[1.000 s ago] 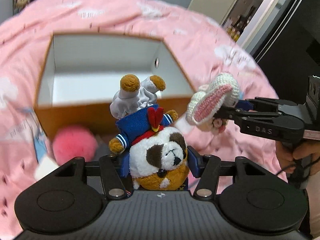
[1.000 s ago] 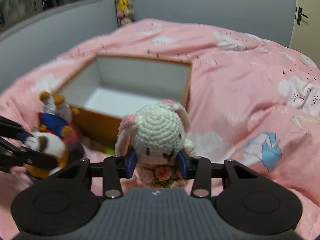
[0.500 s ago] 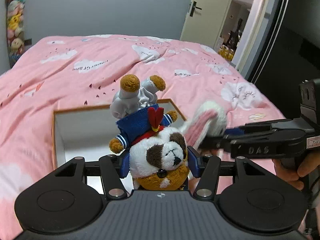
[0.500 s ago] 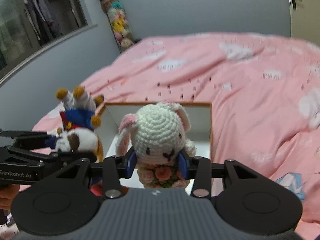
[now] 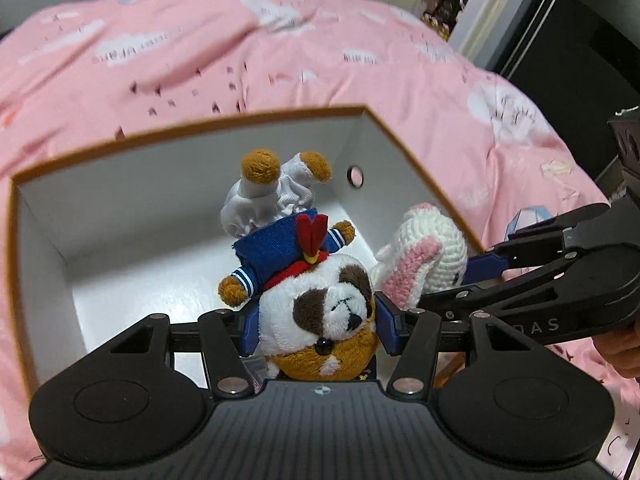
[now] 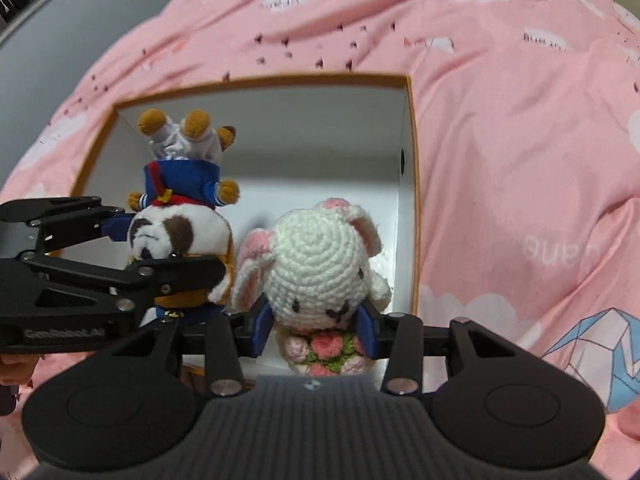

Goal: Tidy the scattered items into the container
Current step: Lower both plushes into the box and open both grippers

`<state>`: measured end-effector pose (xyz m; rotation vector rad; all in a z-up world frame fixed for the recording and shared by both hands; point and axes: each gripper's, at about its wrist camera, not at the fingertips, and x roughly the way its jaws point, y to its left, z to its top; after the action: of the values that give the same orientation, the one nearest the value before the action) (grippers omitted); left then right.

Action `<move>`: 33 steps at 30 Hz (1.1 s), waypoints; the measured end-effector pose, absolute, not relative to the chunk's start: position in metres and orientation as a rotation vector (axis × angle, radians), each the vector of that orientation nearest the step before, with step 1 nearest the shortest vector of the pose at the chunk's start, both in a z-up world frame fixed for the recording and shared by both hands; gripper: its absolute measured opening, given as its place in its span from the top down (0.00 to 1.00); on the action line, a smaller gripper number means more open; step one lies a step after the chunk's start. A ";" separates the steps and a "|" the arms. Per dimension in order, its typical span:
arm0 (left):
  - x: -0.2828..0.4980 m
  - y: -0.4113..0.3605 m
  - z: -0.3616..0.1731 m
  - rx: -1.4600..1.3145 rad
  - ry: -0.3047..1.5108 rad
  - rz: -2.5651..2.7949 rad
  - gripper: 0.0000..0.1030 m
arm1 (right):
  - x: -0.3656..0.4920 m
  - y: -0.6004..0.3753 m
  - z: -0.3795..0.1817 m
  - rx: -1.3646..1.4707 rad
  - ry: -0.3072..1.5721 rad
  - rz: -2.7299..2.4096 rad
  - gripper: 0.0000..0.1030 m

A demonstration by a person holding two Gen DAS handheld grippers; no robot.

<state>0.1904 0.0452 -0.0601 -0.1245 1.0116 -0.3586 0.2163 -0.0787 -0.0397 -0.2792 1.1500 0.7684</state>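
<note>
The left gripper (image 5: 318, 330) is clamped on the head of a plush dog in a blue sailor top (image 5: 316, 312), which hangs feet-up at the centre of the left wrist view. The right gripper (image 6: 316, 330) pinches a crocheted white bunny (image 6: 316, 264) just under its head, above its little flower bunch, in the lower middle of the right wrist view. Both toys hang over the open mouth of the white box with the orange rim (image 6: 412, 184), which fills the middle of each frame and lies on the pink bedspread (image 6: 520, 140); the two toys sit just beside each other, nearly touching.

To drop them well, I judge it best to lower each toy further below the rim, then open one jaw pair at a time, so the neighbouring gripper does not snag a toy. The bunny hangs close to the box's right wall, so ease it inward first.

Count: two grippers, two toys, one box; its visible floor looks bare.
</note>
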 end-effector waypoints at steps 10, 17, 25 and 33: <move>0.200 0.042 -0.085 -0.078 1.091 -0.375 0.38 | 0.211 -0.073 -0.046 -0.372 1.108 0.768 0.43; 0.205 0.028 -0.090 -0.066 1.133 -0.337 0.37 | 0.204 -0.087 -0.029 -0.367 1.027 0.794 0.33; 0.216 0.016 -0.101 -0.111 1.223 -0.272 0.36 | 0.196 -0.097 -0.019 -0.351 0.985 0.776 0.34; 0.214 0.018 -0.099 -0.096 1.232 -0.249 0.30 | 0.193 -0.101 -0.017 -0.349 0.957 0.747 0.27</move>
<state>0.2135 0.0183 -0.0995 -0.0957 1.2322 -0.2487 0.1927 -0.1011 -0.0166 -0.3493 0.9570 0.7467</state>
